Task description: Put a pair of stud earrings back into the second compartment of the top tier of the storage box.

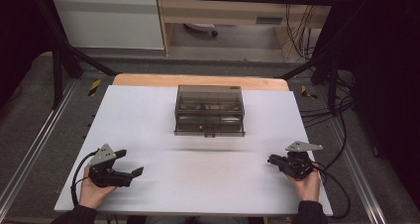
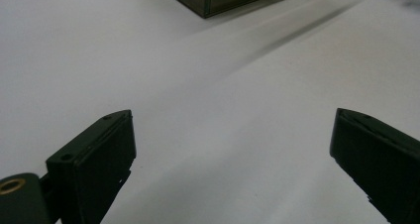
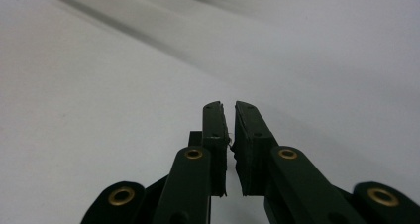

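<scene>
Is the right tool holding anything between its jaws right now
No, the right tool has its jaws closed together with nothing between them, resting over the bare white table.

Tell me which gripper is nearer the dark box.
Right, but only narrowly. The right gripper sits near the table's front right, its shut jaws aimed left. The left gripper sits front left, jaws open, slightly farther from the box.

High view overhead; gripper views low, seemingly sharing box.
</scene>
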